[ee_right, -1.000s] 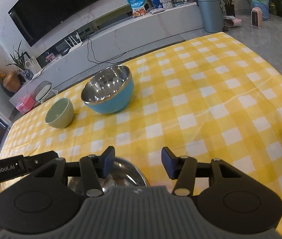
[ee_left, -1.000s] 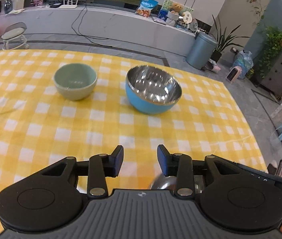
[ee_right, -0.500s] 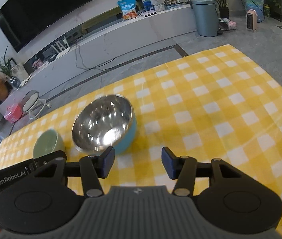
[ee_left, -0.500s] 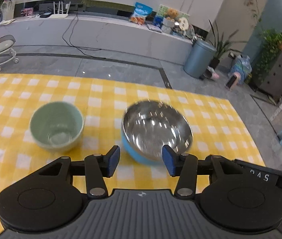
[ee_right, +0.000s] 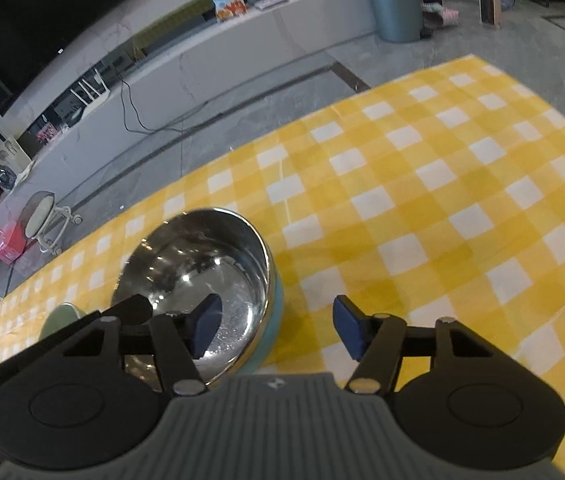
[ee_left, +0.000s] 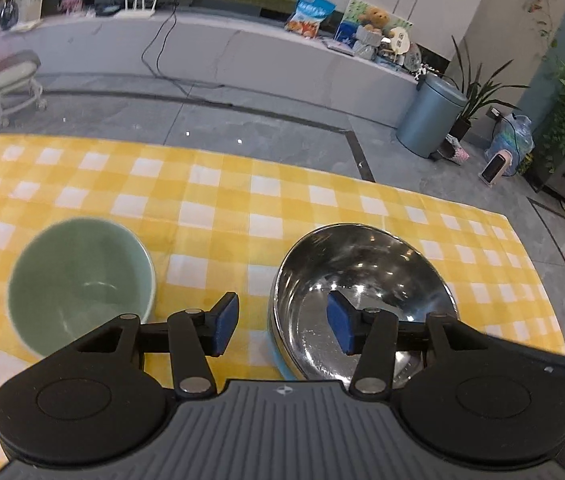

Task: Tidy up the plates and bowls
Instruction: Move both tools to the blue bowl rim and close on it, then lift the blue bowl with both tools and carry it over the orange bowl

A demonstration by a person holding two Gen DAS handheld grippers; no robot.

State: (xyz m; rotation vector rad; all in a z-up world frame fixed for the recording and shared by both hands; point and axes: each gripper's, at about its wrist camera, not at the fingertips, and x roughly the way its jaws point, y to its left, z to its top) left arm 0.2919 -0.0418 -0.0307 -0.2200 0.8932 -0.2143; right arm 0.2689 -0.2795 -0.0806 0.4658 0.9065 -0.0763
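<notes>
Bench: covered by a yellow-and-white checked cloth (ee_left: 210, 200); its far edge runs along grey floor.
Steel bowl (ee_left: 362, 280): shiny inside, blue outside, upright on the cloth toward the far right part of the bench, the right way up and empty.
Green bowl (ee_left: 78, 280): upright and empty, left of the steel bowl, near it but apart; in the right wrist view only a sliver of it (ee_right: 60, 316) shows behind the tool's frame.
Left gripper (ee_left: 282, 322): fingers stand wide and have just been opening; the steel bowl's left rim lies in the gap between them, one blue pad outside the rim over the cloth, the other over the bowl's inside; the pads do not press on it.
Right gripper (ee_right: 276, 330): fingers stand wide and have just been opening; the steel bowl's right rim lies in the gap, left pad over the inside, right pad outside over the cloth; no grip on the rim.
Background: blue-grey bin (ee_left: 428, 118) on the floor past the bench's far right corner; a dark screen (ee_right: 38, 16) on the wall.
</notes>
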